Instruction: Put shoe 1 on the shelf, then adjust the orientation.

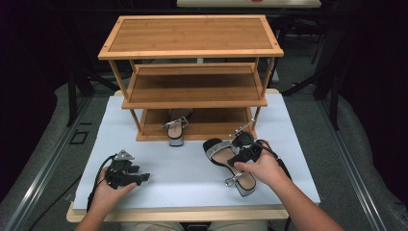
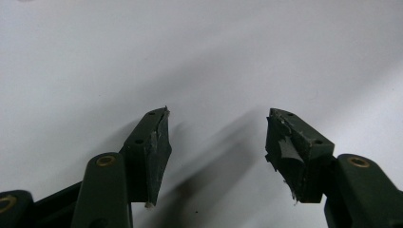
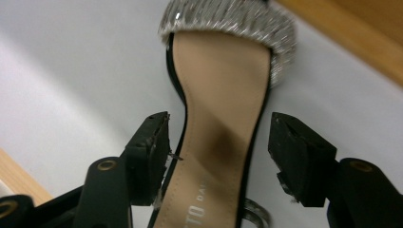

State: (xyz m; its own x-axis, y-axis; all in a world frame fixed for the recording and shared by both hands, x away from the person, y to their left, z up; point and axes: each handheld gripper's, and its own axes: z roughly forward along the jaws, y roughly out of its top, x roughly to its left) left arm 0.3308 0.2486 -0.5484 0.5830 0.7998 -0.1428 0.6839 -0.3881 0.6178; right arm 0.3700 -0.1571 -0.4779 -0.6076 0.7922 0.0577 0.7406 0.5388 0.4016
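Sandal: lies on the white mat, just in front of the rack; long axis runs diagonally, glittery toe strap toward the rack's bottom shelf, heel toward the person.
Right gripper: jaws apart, straddling the sandal's insole; pads seem just clear of its edges, though the left one is very close.
Left gripper: jaws spread, nothing between them, low over bare mat.
Second sandal: on the bottom shelf, heel outward.
Surface: white mat on a wooden table.
Room: dim, grey floor around.
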